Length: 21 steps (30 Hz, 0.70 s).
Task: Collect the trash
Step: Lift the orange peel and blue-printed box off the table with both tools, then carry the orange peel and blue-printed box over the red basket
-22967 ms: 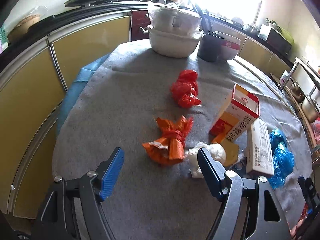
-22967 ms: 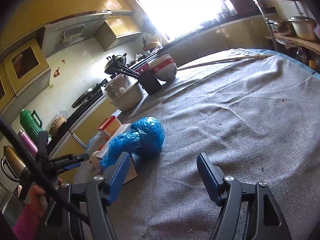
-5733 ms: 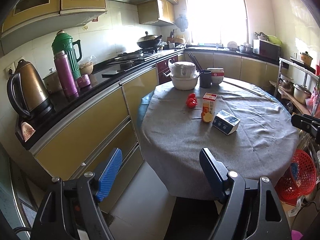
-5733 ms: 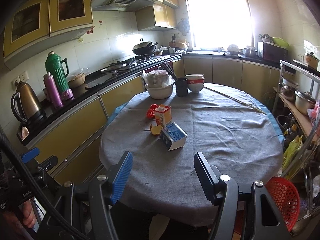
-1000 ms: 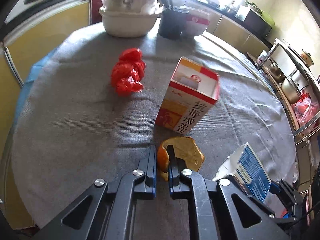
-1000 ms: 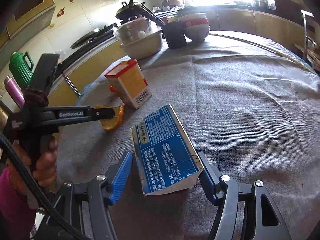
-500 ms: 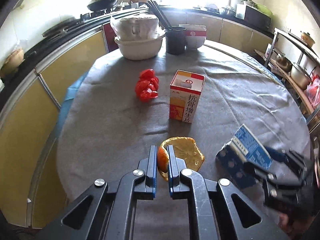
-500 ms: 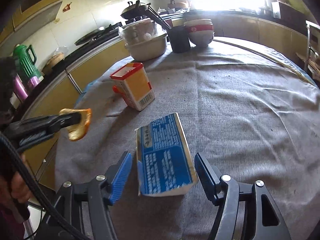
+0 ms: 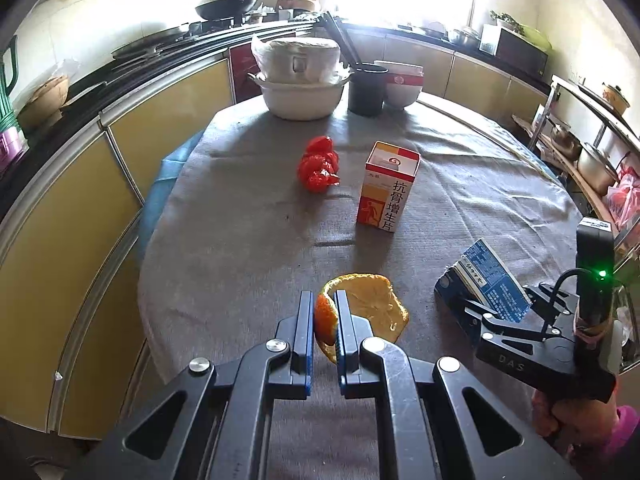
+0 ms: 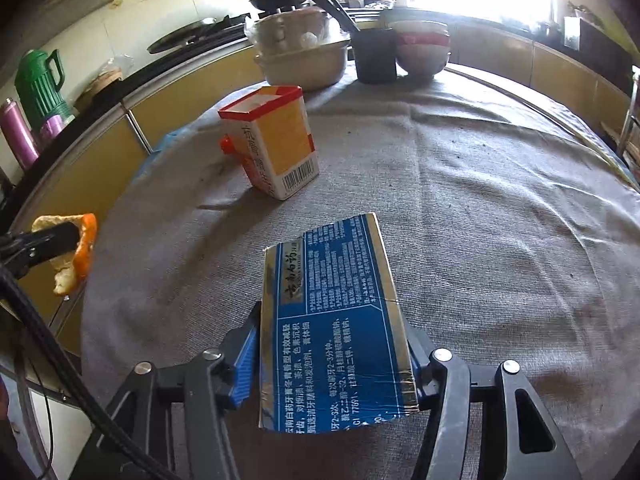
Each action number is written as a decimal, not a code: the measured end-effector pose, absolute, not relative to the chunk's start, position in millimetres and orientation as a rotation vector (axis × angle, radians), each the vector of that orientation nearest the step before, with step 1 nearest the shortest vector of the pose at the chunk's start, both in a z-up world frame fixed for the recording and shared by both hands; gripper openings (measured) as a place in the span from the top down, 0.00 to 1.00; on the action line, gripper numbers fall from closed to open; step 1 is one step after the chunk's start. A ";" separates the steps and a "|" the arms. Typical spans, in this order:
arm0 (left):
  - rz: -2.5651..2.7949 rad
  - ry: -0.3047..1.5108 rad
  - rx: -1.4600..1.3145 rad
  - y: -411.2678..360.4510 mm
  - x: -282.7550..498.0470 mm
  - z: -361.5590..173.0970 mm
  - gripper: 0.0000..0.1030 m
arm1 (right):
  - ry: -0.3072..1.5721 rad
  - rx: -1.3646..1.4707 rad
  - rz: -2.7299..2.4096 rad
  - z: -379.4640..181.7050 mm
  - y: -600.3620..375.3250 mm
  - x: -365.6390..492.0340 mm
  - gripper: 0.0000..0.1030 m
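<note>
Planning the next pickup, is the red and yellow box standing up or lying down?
Upright: the red and yellow box stands on its short end, its top facing up.

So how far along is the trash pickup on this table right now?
Partly done, as far as the table shows. In hand: the left gripper pinches the orange peel, lifted off the cloth, and the right gripper's jaws are closing on the blue box. Left on the table: the red plastic bag and the upright orange-and-white carton. No bin shows in these views.
</note>
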State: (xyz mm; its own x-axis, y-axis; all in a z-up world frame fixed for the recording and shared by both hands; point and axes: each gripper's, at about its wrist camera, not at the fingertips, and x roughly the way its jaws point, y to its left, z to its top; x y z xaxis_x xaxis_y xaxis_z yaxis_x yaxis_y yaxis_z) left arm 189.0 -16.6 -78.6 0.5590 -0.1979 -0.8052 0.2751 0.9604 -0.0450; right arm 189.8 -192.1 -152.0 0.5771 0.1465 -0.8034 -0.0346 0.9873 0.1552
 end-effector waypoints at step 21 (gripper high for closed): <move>-0.417 0.832 0.116 -49.7 122.4 -21.5 0.91 | 0.766 0.177 0.069 -80.7 -214.0 96.1 0.42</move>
